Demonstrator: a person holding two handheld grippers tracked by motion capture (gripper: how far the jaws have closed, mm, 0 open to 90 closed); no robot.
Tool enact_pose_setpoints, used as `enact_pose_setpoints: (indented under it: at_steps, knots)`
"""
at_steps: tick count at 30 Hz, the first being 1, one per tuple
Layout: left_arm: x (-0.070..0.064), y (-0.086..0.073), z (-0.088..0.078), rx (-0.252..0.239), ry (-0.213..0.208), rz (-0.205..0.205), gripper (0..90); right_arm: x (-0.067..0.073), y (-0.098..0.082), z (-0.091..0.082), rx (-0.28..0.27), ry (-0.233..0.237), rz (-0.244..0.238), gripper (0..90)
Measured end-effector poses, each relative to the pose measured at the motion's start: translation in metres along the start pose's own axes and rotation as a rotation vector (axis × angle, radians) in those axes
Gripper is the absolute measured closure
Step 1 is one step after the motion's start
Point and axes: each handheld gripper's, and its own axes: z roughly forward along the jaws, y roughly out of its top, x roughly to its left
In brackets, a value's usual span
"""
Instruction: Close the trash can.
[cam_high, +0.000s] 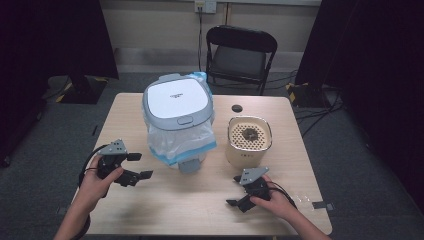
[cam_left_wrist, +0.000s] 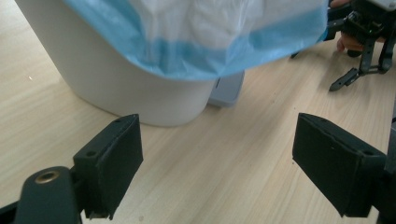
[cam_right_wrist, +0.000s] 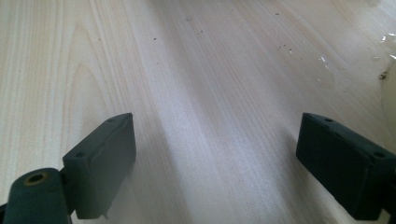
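The table (cam_high: 200, 200) has bare room along its near edge, but the lidded white trash bin (cam_high: 178, 117) at its middle, with a loose bag (cam_high: 175, 142) draped outside, could snag or tip if nudged. The left gripper (cam_high: 140, 166), fingers open and empty, sits near the bin; the right gripper (cam_high: 235, 192), also open and empty, risks bumping the cream perforated-top container (cam_high: 249, 140) just beyond it.

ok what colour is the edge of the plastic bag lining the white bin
Light blue: the clear plastic bin liner has a blue band along its edge, clearest in the left gripper view.

surface: wooden table (cam_high: 165, 200) | on it: lidded white bin (cam_high: 178, 117), cream perforated container (cam_high: 249, 141), black disc (cam_high: 237, 108)
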Motion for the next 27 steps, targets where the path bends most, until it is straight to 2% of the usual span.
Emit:
enact_pose_setpoints:
  at_steps: [6, 17, 22, 24, 27]
  knots:
    - [-0.001, -0.015, 0.007, 0.000, -0.011, -0.021, 15.8, 0.000, 0.000, 0.000, 0.000, 0.000, 0.000, 11.5]
    - [-0.005, -0.036, 0.020, 0.015, -0.009, -0.007, 15.8, 0.000, 0.000, 0.000, 0.000, 0.000, 0.000, 11.4]
    - [-0.010, -0.044, 0.029, 0.044, -0.023, 0.012, 15.8, 0.000, 0.000, 0.000, 0.000, 0.000, 0.000, 11.5]
    - [-0.012, -0.047, 0.033, 0.057, -0.042, 0.018, 15.8, 0.000, 0.000, 0.000, 0.000, 0.000, 0.000, 11.4]
    - [-0.014, -0.049, 0.037, 0.076, -0.037, 0.049, 15.8, 0.000, 0.000, 0.000, 0.000, 0.000, -0.001, 11.4]
